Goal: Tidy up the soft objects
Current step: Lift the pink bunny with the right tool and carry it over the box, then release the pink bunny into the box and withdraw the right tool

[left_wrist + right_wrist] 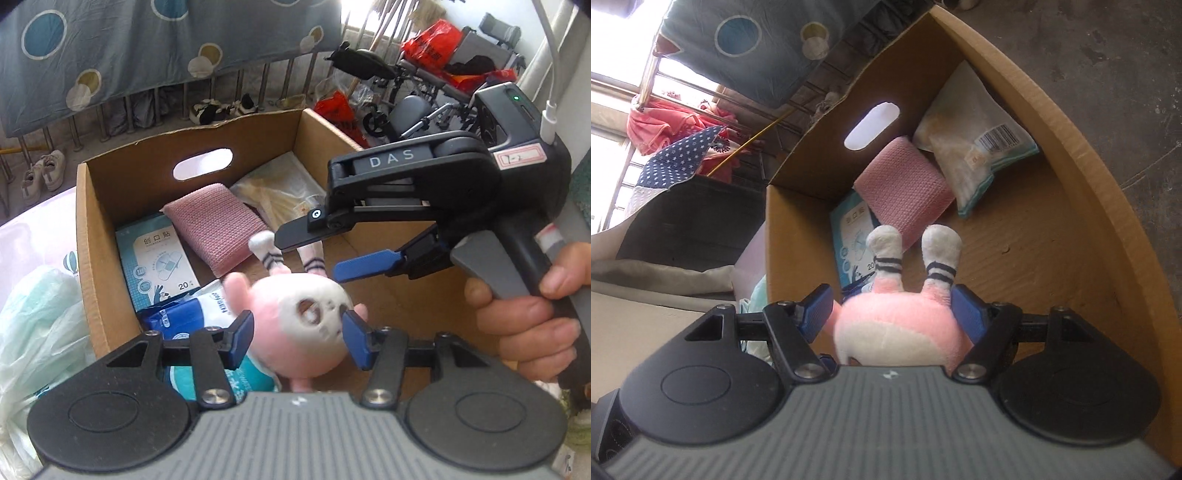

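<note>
A pink and white plush toy (295, 325) hangs upside down over an open cardboard box (99, 258), held between both grippers. My left gripper (299, 332) is shut on its round head, the blue pads pressing on either side of the face. My right gripper (892, 317) is shut on the pink body (897, 325), and the striped legs (942, 254) stick out forward past its pads. In the left wrist view the right gripper (306, 254) reaches in from the right, held by a hand (532, 325).
In the box (1089, 184) lie a pink knitted pad (905, 188), a plaster carton (159, 258), a clear packet (975, 147) and a blue and white pack (184, 314). A pale plastic bag (37, 314) sits left of it. A wheelchair (424, 110) and red bags stand behind.
</note>
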{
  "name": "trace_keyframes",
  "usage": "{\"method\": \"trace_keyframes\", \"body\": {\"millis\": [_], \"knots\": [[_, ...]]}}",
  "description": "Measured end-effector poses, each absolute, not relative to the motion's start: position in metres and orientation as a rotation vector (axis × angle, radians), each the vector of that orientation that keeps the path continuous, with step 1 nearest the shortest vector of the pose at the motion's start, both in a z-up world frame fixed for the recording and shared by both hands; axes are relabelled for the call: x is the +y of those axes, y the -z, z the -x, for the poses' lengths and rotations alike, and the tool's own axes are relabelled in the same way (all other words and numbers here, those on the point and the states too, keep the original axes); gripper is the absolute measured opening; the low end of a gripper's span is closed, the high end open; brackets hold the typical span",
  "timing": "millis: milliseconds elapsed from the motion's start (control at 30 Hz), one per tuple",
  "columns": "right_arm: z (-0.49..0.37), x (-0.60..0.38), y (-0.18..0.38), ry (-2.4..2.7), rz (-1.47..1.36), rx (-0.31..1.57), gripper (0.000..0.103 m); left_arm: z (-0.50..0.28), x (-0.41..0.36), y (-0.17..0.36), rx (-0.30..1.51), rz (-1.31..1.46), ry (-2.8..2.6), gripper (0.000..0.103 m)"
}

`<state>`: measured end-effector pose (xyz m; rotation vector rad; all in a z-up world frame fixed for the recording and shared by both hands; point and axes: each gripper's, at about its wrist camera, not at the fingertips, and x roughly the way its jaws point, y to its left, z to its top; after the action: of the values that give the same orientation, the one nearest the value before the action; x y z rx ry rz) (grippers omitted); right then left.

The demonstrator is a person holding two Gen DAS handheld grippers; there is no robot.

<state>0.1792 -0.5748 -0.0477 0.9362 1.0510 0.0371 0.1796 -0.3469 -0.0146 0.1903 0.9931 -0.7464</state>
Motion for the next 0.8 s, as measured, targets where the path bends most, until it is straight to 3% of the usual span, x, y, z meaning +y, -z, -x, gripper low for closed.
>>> {"method": "trace_keyframes", "body": {"millis": [400, 800], "knots": [[-0.184, -0.577, 0.074, -0.028, -0.998, 1.01, 0.071, -0.195, -0.328, 0.01, 1.002, -0.172, 0.66, 0.062], [-0.12, -0.562, -0.022, -0.156, -0.997, 0.751, 0.071, -0.154, -0.261, -0.05, 0.863, -0.101, 0.597, 0.079]]}}
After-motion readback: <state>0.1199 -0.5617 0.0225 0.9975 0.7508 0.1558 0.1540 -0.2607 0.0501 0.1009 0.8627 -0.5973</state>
